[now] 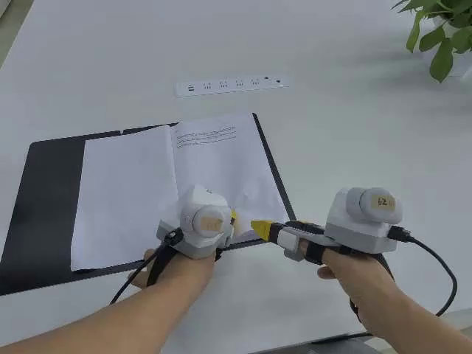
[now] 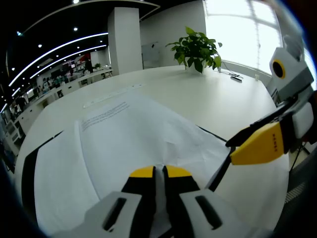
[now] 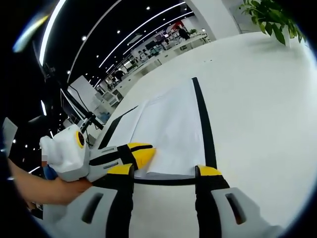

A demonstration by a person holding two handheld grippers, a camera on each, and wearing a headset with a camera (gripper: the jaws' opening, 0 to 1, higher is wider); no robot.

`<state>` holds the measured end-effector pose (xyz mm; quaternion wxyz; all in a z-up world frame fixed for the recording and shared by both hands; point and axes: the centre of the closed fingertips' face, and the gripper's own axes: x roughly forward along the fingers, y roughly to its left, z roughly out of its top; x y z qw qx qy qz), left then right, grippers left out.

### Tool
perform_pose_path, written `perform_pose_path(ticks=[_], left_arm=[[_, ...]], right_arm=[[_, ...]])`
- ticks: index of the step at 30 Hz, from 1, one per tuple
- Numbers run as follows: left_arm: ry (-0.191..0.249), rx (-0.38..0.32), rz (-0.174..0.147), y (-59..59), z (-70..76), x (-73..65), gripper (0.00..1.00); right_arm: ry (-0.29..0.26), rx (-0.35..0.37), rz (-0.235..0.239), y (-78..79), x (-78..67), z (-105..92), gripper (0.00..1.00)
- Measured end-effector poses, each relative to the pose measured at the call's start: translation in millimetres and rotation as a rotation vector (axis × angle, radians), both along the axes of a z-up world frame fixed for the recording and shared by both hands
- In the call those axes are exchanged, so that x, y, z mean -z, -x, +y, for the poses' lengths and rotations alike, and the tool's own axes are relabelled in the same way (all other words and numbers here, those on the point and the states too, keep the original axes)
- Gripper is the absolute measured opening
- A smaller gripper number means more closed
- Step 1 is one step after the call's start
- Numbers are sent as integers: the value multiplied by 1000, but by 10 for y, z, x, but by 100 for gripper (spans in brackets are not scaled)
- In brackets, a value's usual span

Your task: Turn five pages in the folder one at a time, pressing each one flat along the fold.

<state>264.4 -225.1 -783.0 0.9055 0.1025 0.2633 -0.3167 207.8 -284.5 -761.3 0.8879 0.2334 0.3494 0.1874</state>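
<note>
The black folder [image 1: 44, 199] lies open on the white table, with a blank left page [image 1: 125, 199] and a right page [image 1: 221, 162] that has a few printed lines at its top. My left gripper [image 1: 234, 218] is at the right page's bottom edge. Its jaws [image 2: 159, 172] are shut on the paper [image 2: 148, 134], which bulges and wrinkles just ahead of them. My right gripper [image 1: 265, 230] hovers just right of the left one at the folder's lower right corner. Its jaws [image 3: 164, 171] are open, straddling the folder's black edge [image 3: 203, 124] with nothing between them.
A white power strip [image 1: 230, 85] lies on the table beyond the folder. A potted plant [image 1: 442, 33] stands at the far right corner. Cables trail from both grippers toward the table's near edge. Bare white table [image 1: 354, 133] surrounds the folder.
</note>
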Motion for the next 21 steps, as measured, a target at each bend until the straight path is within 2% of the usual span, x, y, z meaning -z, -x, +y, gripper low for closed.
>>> perform_pose_path(ticks=[3,9,13,16,18,21], left_arm=[[0,1,1,2,-1,0,5],[1,1,0,6,-2,-2,5],[0,0,-1,7,-2,-3,5],[2,-3,2,7,-2,-3,5],[3,-2,2,9,-2,-4,5],[1,-3,3,8,-2,-3,5]], right_arm=[[-28,34,8,-7,13,-41,46],[-51,50,15,5,24,-65,43],[-44,51,17,-4,33,-71,41],[-44,87,31,-30,69,-134,33],[-52,121,50,-41,109,-190,25],[-35,148,63,-52,171,-277,12]])
